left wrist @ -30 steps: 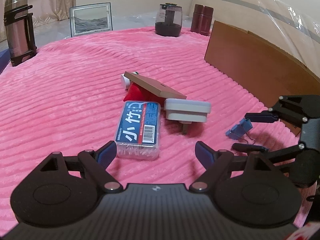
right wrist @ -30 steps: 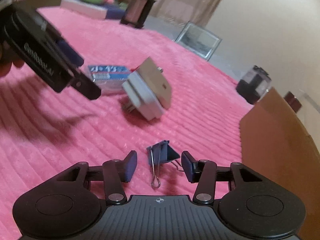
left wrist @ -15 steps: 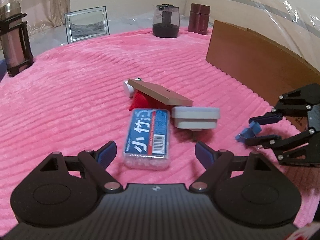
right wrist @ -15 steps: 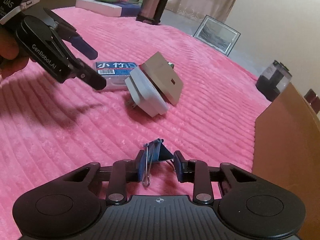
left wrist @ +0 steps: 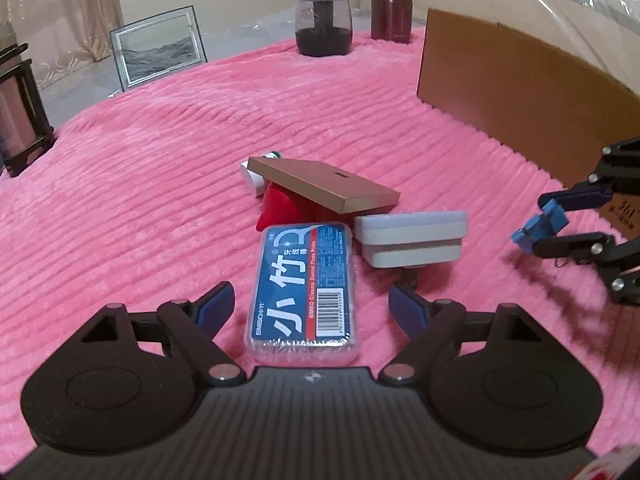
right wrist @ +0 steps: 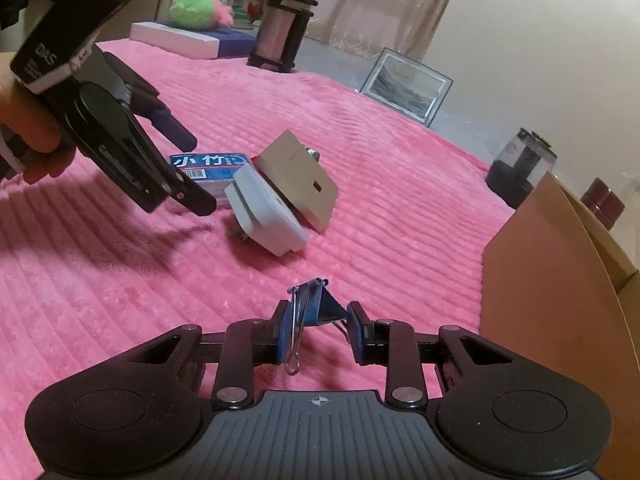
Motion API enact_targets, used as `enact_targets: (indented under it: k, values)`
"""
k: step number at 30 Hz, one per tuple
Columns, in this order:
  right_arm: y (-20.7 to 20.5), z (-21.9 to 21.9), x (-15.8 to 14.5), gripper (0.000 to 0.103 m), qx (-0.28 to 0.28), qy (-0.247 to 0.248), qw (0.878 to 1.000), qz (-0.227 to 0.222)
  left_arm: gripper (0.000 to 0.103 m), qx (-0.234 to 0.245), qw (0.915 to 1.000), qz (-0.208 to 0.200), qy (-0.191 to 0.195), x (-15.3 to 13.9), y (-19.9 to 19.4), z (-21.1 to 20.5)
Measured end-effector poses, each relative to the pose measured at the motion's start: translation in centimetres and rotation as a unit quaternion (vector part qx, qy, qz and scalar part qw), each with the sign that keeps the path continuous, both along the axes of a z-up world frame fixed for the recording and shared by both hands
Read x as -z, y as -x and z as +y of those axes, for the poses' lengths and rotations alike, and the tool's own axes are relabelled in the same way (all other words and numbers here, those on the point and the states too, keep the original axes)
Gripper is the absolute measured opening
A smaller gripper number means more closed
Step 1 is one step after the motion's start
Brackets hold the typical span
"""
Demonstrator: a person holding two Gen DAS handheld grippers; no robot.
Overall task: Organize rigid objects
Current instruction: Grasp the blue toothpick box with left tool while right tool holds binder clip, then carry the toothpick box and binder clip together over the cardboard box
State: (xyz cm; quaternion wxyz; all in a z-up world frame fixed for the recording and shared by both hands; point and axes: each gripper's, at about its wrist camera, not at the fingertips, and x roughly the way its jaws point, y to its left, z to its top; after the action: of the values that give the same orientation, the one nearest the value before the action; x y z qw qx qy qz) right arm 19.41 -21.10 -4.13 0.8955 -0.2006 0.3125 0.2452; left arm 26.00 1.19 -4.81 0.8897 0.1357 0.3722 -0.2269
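Observation:
A blue dental-floss box (left wrist: pixel 304 284) lies on the pink blanket between the fingers of my left gripper (left wrist: pixel 311 302). Its jaws are closing and the pads stand clear of the box sides. Beside the box sits a white plug adapter (left wrist: pixel 412 240), with a flat brown box (left wrist: pixel 324 186) leaning on a red item (left wrist: pixel 280 212) and a white tube (left wrist: pixel 252 176). My right gripper (right wrist: pixel 320 320) is shut on a blue binder clip (right wrist: pixel 316 304), held just above the blanket. The right wrist view also shows the left gripper (right wrist: pixel 196 174) over the floss box (right wrist: pixel 208 166).
An open cardboard box (right wrist: pixel 560 280) stands at the right. Along the far edge stand a picture frame (left wrist: pixel 160 52), a dark jar (left wrist: pixel 324 24), a maroon canister (left wrist: pixel 390 12) and a steel flask (right wrist: pixel 284 32). A plush toy (right wrist: pixel 196 8) lies behind a white box (right wrist: pixel 176 40).
My right gripper shut on the binder clip and lifted it a little off the blanket. My left gripper moved forward until the floss box lay between its fingers, which have started to narrow.

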Motion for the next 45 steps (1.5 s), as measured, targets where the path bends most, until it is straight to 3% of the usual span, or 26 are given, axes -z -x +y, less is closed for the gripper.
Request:
enact_targets:
  k: [4, 6, 16, 28, 39, 45]
  values:
    - [0.1, -0.1, 0.2, 0.026, 0.003, -0.003, 1.0, 0.002, 0.067, -0.003, 0.9999, 0.01, -0.005, 0.5, -0.7, 0.2]
    - [0.1, -0.2, 0.3, 0.026, 0.004, -0.004, 1.0, 0.004, 0.053, -0.004, 0.9999, 0.015, -0.002, 0.5, -0.9, 0.4]
    - [0.5, -0.5, -0.1, 0.026, 0.016, -0.015, 1.0, 0.008, 0.053, -0.033, 0.9987, 0.036, -0.013, -0.5, 0.4, 0.8]
    - [2.3, -1.6, -4.0, 0.026, 0.036, -0.081, 0.996, 0.018, 0.052, -0.04, 0.9988, 0.023, -0.017, -4.3, 4.5, 1.3]
    - [4.2, -3.8, -9.5, 0.026, 0.046, -0.139, 0.989, 0.0, 0.052, -0.005, 0.9996, -0.02, -0.019, -10.5, 7.1, -0.7]
    - [4.1, -7.9, -13.7, 0.026, 0.065, -0.192, 0.979, -0.001, 0.052, 0.049, 0.9979, -0.041, -0.013, -14.5, 7.5, -4.5]
